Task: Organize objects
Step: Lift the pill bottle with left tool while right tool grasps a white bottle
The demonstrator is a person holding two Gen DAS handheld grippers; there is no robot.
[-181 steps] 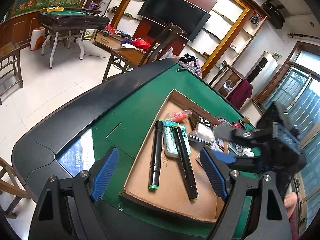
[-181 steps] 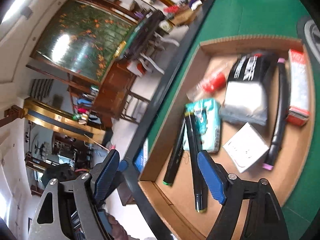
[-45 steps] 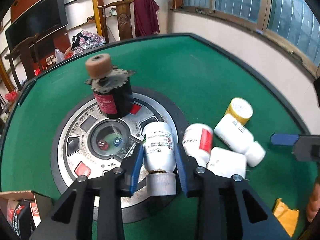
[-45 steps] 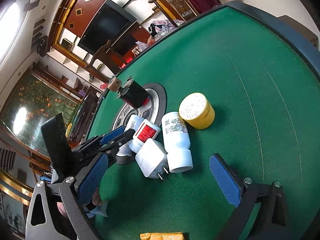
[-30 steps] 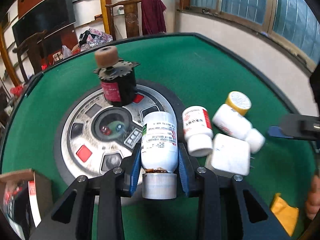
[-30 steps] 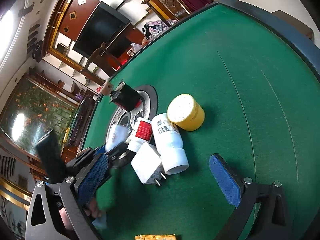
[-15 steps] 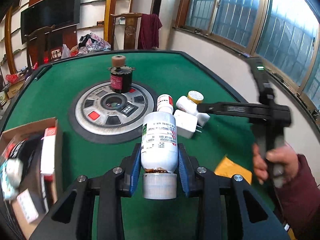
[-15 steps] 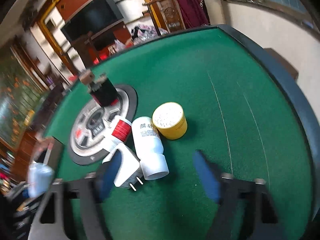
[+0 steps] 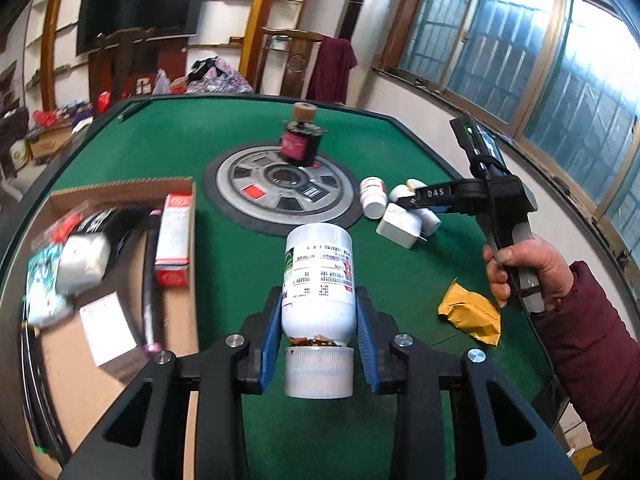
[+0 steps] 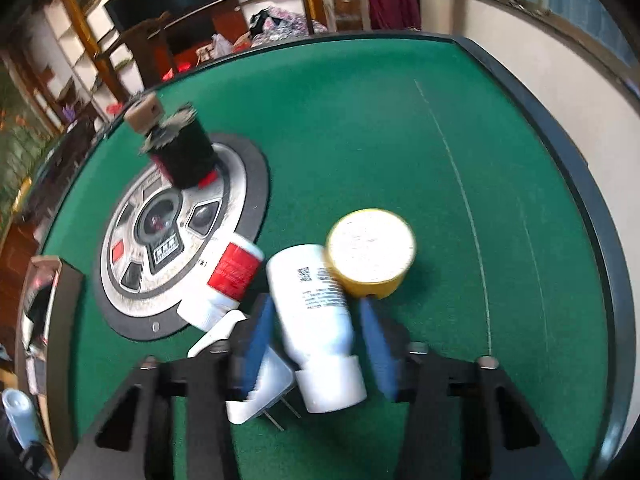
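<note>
Table (image 9: 192, 132): round panel (image 9: 248, 184) at centre, motor part (image 9: 300, 142) standing on its far side. Cardboard box (image 9: 120, 190) toward the left edge, holding packets, pen (image 9: 149, 276), carton (image 9: 173, 232). Three bottles and plug adapter (image 9: 398, 226) clustered right of the panel. Foil packet (image 9: 470, 312) nearer the front-right edge.

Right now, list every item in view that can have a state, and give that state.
left hand-held gripper: shut on white pill bottle, above the table
right hand-held gripper: straddling the lying white bottle, contact unclear
yellow-capped jar: closed
red-label bottle: on its side
white charger: on the felt
cardboard box: open, holding items
yellow packet: crumpled
</note>
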